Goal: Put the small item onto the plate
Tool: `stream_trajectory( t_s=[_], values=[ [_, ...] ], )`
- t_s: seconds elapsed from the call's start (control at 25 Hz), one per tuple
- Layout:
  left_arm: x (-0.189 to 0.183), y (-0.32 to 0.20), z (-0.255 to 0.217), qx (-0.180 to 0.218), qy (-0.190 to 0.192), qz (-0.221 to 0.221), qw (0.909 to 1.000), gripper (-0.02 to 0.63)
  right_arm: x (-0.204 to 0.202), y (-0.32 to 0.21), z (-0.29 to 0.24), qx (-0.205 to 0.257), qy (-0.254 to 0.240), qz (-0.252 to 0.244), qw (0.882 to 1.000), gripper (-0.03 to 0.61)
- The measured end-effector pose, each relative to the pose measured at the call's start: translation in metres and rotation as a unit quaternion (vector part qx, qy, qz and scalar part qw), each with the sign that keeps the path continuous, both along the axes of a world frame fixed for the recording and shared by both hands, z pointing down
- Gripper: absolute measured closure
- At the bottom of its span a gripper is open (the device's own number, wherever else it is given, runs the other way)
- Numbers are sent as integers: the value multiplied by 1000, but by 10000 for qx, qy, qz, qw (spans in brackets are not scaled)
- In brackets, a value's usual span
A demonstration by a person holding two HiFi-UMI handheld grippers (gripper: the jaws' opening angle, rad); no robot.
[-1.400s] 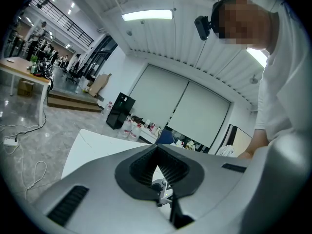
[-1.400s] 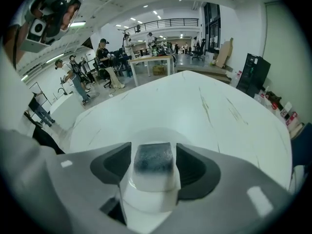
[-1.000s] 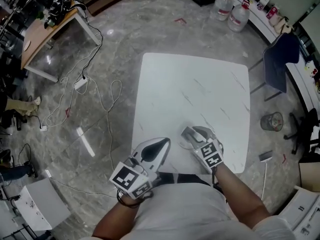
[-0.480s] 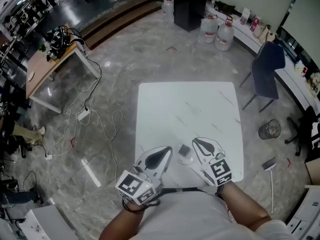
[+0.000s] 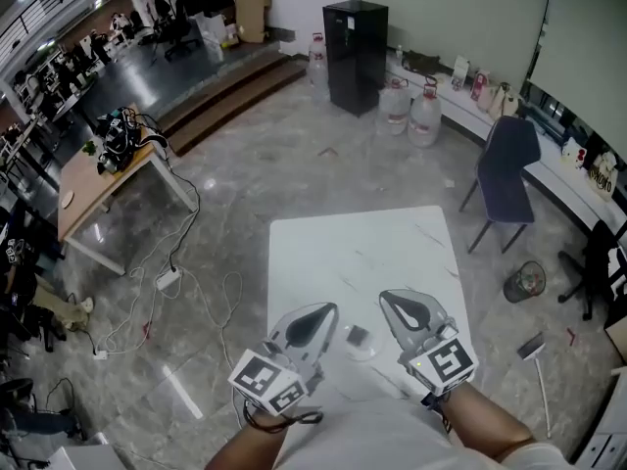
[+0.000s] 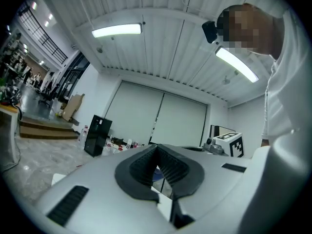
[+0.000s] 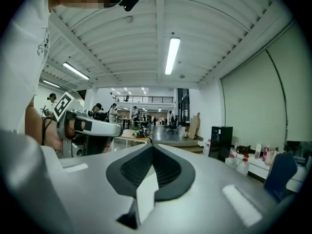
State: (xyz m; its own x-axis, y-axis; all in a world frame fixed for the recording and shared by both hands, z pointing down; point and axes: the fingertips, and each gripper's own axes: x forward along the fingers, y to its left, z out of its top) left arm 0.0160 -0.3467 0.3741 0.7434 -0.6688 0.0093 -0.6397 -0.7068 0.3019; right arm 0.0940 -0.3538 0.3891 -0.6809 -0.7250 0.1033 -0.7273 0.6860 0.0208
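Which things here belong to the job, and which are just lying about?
Job: item, plate, table, left tool, right tool (both shut).
Lying about: chair, bin, bottles, cabinet, desk.

Open table [image 5: 362, 253] beyond plate [image 5: 365, 353], left gripper [image 5: 328, 309], right gripper [image 5: 386, 298] flanking it

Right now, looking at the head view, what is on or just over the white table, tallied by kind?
grippers: 2 (left gripper, right gripper)
plate: 1
small item, lying on the plate: 1
total: 4
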Motion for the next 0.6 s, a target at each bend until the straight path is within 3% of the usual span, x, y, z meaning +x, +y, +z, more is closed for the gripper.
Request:
stream_trajectory(
  t_s=[0.28,0.6],
  values=[
    [18,-8,-54,345,-10,165,9993,609,10,-1,-67,209,-259,-21,9994,576],
    [25,-14,-81,467,43,177,9987,609,16,6,-107,651,-382,-65,9971,577]
  ],
)
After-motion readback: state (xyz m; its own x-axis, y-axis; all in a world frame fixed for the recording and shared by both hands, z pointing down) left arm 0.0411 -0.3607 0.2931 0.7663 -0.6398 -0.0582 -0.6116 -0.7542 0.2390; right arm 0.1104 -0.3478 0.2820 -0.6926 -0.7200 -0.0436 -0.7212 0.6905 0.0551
